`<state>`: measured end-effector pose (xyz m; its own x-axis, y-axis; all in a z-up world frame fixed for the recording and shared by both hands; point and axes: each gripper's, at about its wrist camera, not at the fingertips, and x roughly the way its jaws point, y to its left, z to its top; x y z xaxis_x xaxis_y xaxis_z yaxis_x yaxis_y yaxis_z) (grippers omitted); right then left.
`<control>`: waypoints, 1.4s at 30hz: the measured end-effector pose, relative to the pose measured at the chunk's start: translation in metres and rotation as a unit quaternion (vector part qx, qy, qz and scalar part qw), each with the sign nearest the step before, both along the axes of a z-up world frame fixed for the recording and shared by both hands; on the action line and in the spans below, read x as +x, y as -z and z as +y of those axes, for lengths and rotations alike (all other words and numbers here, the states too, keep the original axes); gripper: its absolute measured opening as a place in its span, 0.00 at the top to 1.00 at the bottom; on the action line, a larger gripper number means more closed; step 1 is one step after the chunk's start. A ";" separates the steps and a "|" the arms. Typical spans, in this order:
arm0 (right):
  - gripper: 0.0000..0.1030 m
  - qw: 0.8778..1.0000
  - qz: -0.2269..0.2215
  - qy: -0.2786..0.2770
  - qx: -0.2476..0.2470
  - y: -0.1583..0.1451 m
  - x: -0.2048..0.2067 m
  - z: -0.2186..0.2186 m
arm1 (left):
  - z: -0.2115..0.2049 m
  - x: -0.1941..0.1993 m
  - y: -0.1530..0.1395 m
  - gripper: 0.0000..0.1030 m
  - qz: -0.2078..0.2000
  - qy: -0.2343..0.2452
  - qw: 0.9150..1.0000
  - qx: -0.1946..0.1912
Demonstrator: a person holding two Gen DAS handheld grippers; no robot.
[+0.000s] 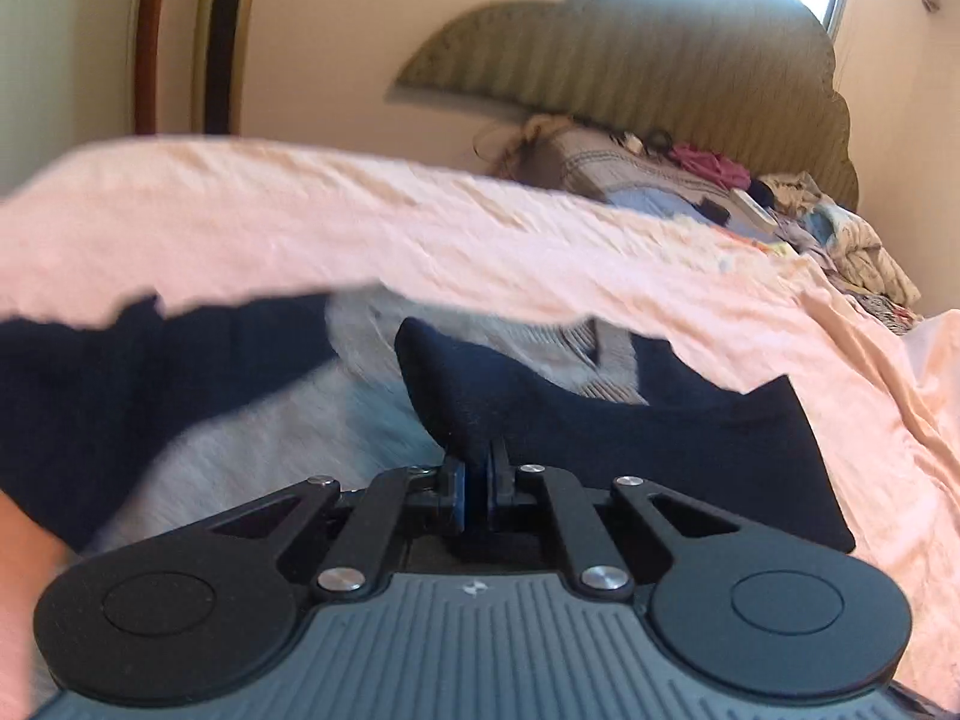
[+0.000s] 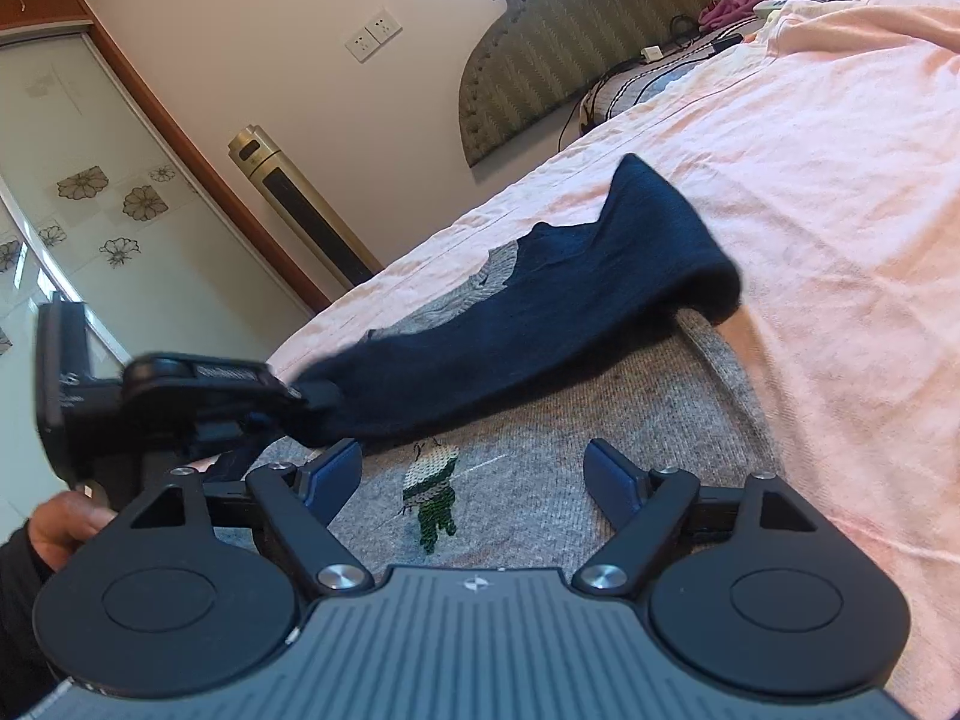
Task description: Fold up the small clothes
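A small grey sweater (image 2: 540, 420) with navy sleeves and a small green embroidered figure (image 2: 432, 492) lies on the pink bed sheet (image 2: 840, 180). My left gripper (image 1: 478, 480) is shut on a navy sleeve (image 1: 510, 396) and holds it over the grey body; it shows from the side in the right wrist view (image 2: 300, 393), with the sleeve (image 2: 570, 312) draped across the sweater. My right gripper (image 2: 474, 468) is open and empty, low over the grey front, with the figure between its fingers.
A padded green headboard (image 1: 660, 60) stands at the far end with a pile of clothes (image 1: 840, 240) and a striped pillow (image 1: 600, 162) by it. A tower fan (image 2: 288, 204) and a glass-door wardrobe (image 2: 90, 210) stand beside the bed.
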<state>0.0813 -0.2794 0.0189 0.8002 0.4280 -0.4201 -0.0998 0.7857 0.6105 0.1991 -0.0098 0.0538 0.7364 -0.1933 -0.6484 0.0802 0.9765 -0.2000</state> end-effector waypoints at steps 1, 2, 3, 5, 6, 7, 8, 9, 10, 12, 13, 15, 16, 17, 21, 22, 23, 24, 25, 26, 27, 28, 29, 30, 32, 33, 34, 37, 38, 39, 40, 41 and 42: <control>0.19 1.000 0.000 -0.001 0.001 0.000 0.000 0.000 | 0.006 0.001 -0.001 0.95 0.001 -0.003 1.000 0.011; 0.17 1.000 -0.001 -0.002 0.002 -0.001 0.001 0.001 | 0.011 0.004 0.002 0.95 0.012 -0.001 1.000 0.027; 0.17 1.000 -0.001 -0.004 0.003 -0.001 0.001 0.001 | 0.014 0.006 0.009 0.94 0.028 0.003 0.999 0.045; 0.16 1.000 -0.001 -0.005 0.002 -0.001 0.002 0.001 | 0.020 0.007 0.024 0.91 0.059 0.001 0.995 0.078; 0.16 1.000 -0.001 -0.006 0.000 -0.001 0.002 0.002 | 0.023 0.002 0.027 0.90 0.063 -0.005 0.994 0.087; 0.16 1.000 0.001 -0.005 -0.004 -0.003 0.001 0.002 | 0.027 -0.007 0.024 0.89 0.050 -0.011 0.995 0.087; 0.16 1.000 0.003 -0.003 -0.013 -0.007 0.001 0.003 | 0.029 -0.016 0.019 0.89 0.028 -0.018 0.996 0.088; 0.15 1.000 0.000 0.000 -0.020 -0.013 0.001 0.003 | 0.031 -0.027 0.012 0.89 -0.001 -0.022 0.996 0.088; 0.14 1.000 -0.008 0.000 -0.018 -0.019 0.002 0.002 | 0.031 -0.034 0.007 0.89 -0.025 -0.019 0.996 0.086; 0.10 1.000 -0.030 0.006 -0.004 -0.037 0.014 -0.003 | 0.024 -0.044 -0.005 0.88 -0.069 0.002 0.994 0.087; 0.03 0.999 -0.036 0.011 -0.007 -0.046 0.025 -0.004 | 0.018 -0.042 -0.006 0.87 -0.073 0.021 0.993 0.086; 0.00 0.999 -0.029 0.014 -0.036 -0.058 0.057 0.000 | 0.003 -0.032 0.000 0.85 -0.059 0.055 0.994 0.080; 0.00 0.998 -0.012 0.009 -0.056 -0.057 0.079 0.004 | -0.005 -0.024 0.006 0.85 -0.042 0.067 0.994 0.079; 0.00 0.997 0.008 0.005 -0.074 -0.053 0.099 0.007 | -0.011 -0.015 0.016 0.85 -0.017 0.072 0.994 0.077; 0.01 0.982 0.078 -0.005 -0.173 -0.019 0.150 0.021 | 0.003 -0.001 0.044 0.85 0.019 0.047 0.998 0.023; 0.00 0.977 0.060 -0.020 -0.202 -0.010 0.148 0.024 | 0.011 0.000 0.045 0.85 0.021 0.046 0.999 0.001; 0.00 0.969 0.037 -0.037 -0.240 -0.003 0.142 0.030 | 0.019 -0.001 0.046 0.85 0.024 0.047 0.998 -0.015; 0.00 0.958 0.025 -0.049 -0.281 0.002 0.137 0.039 | 0.027 -0.003 0.044 0.85 0.024 0.041 0.999 -0.021; 0.00 0.952 0.025 -0.050 -0.300 0.002 0.135 0.046 | 0.037 -0.007 0.039 0.85 0.020 0.027 0.999 -0.018; 0.00 0.949 0.027 -0.048 -0.310 0.003 0.134 0.050 | 0.048 -0.014 0.034 0.84 0.006 0.012 1.000 -0.017; 0.00 0.948 0.027 -0.048 -0.312 0.003 0.135 0.050 | 0.066 -0.023 0.029 0.82 -0.012 -0.005 1.000 -0.024; 0.00 0.950 0.028 -0.048 -0.308 0.002 0.135 0.049 | 0.084 -0.030 0.025 0.74 -0.025 -0.026 0.999 -0.035; 0.00 0.951 0.027 -0.047 -0.304 0.002 0.135 0.047 | 0.111 -0.037 0.020 0.65 -0.038 -0.061 0.996 -0.052; 0.00 0.952 0.026 -0.047 -0.301 0.002 0.135 0.046 | 0.140 -0.044 0.019 0.36 -0.045 -0.104 0.991 -0.070; 0.00 0.952 0.026 -0.047 -0.302 0.002 0.135 0.046 | 0.199 -0.056 0.018 0.05 -0.063 -0.214 0.969 -0.109; 0.00 0.951 0.026 -0.047 -0.303 0.002 0.135 0.046 | 0.228 -0.063 0.021 0.04 -0.073 -0.265 0.952 -0.135; 0.00 0.951 0.027 -0.046 -0.305 0.001 0.136 0.047 | 0.259 -0.066 0.026 0.04 -0.067 -0.310 0.934 -0.162; 0.00 0.951 0.027 -0.045 -0.305 0.000 0.136 0.047 | 0.331 -0.067 0.045 0.05 -0.029 -0.399 0.878 -0.261; 0.00 0.951 0.026 -0.045 -0.304 0.001 0.136 0.047 | 0.345 -0.068 0.051 0.04 -0.039 -0.401 0.865 -0.299; 0.00 0.952 0.026 -0.044 -0.303 0.001 0.136 0.047 | 0.355 -0.066 0.053 0.04 -0.046 -0.405 0.856 -0.318; 0.00 0.952 0.026 -0.044 -0.303 0.001 0.136 0.047 | 0.360 -0.063 0.053 0.04 -0.048 -0.413 0.851 -0.322; 0.00 0.952 0.026 -0.044 -0.303 0.001 0.136 0.047 | 0.362 -0.059 0.052 0.05 -0.050 -0.418 0.849 -0.319; 0.00 0.952 0.026 -0.044 -0.303 0.001 0.137 0.047 | 0.363 -0.053 0.051 0.05 -0.051 -0.421 0.851 -0.310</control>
<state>0.2179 -0.2329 0.0181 0.7435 0.1590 -0.6496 -0.1639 0.9850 0.0535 0.1461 0.3532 0.0024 0.8291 0.1487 -0.5389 -0.5482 0.4056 -0.7314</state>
